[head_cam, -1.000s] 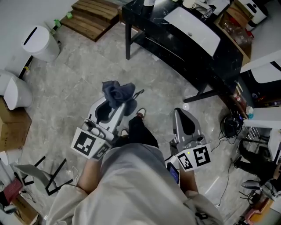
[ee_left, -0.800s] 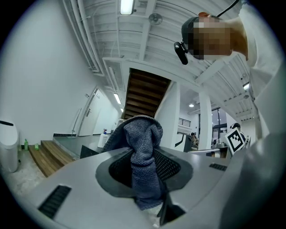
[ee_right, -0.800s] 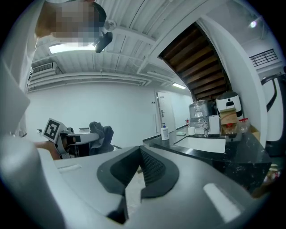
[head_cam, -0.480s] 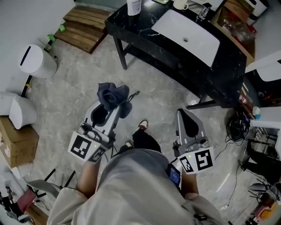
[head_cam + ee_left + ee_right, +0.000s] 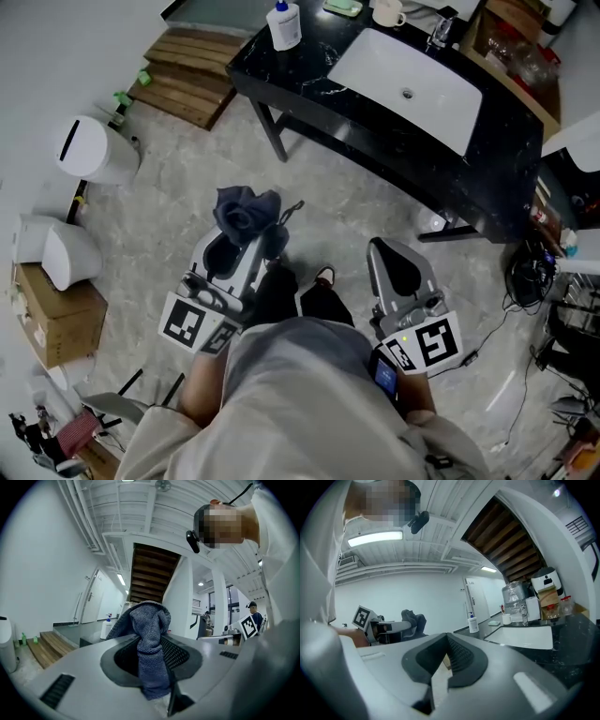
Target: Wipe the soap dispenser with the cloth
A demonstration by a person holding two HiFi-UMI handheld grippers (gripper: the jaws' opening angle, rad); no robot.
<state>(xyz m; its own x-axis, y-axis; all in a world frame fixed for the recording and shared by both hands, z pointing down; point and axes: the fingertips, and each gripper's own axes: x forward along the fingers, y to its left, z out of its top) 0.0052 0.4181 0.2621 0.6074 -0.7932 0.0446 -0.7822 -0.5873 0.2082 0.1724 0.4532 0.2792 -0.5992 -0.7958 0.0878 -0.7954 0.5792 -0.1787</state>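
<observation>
Closer to the desk (image 5: 309, 75) than a second ago: both hand-held grippers have been carried forward, level, over the grey stone floor (image 5: 159, 216). Desk is black and marbled, with a white sink (image 5: 412, 80) set into its top. Left hand-held gripper (image 5: 246, 242) is clamped on the cloth (image 5: 246, 212), which is dark blue-grey, bunched above the jaw tips and trailing down between the pads. Right hand-held gripper (image 5: 382, 251) is fully closed, pads meeting, nothing between them. Soap dispenser (image 5: 284, 23), white with a blue pump, stands upright at the desk's far left corner, well apart from both grippers and the cloth. White mug (image 5: 386, 13) stands behind the sink.
</observation>
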